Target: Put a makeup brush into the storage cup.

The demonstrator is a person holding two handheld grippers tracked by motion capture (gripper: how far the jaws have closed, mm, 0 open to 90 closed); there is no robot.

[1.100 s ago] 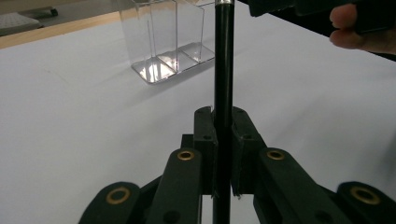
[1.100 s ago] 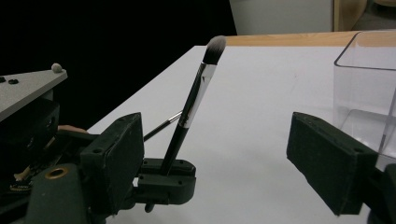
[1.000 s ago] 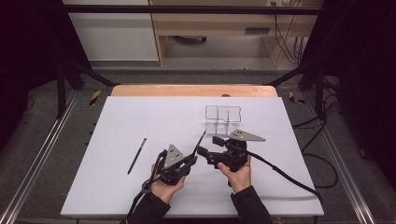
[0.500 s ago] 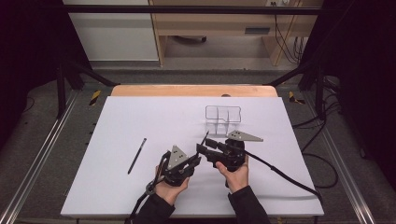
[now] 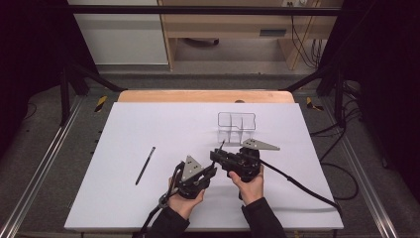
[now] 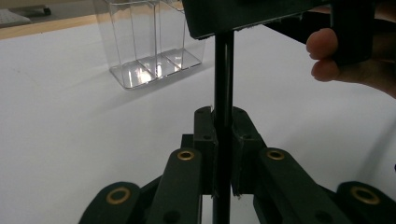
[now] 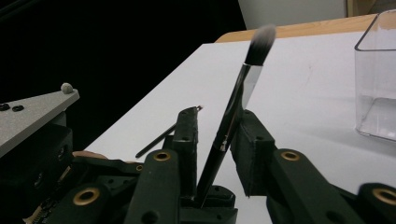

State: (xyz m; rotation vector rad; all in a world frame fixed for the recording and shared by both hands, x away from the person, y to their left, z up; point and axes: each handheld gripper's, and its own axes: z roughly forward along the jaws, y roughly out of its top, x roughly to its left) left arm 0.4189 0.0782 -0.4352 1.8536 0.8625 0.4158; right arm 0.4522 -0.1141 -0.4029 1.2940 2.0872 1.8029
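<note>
Two grippers met over the table (image 5: 148, 124): the left gripper (image 6: 223, 135) clamped the brush (image 7: 233, 112) handle, while the right gripper's (image 7: 215, 135) jaws, just closing, flanked it, near the organizer (image 5: 236, 124).

The slim black-handled makeup brush (image 6: 223, 70) has its top hidden behind the right hand-held gripper (image 6: 261, 16); its grey bristle tip (image 7: 261, 39) is blurred.

No text, label, brand, number or sign can be read on anything in the high view or either gripper view.
</note>
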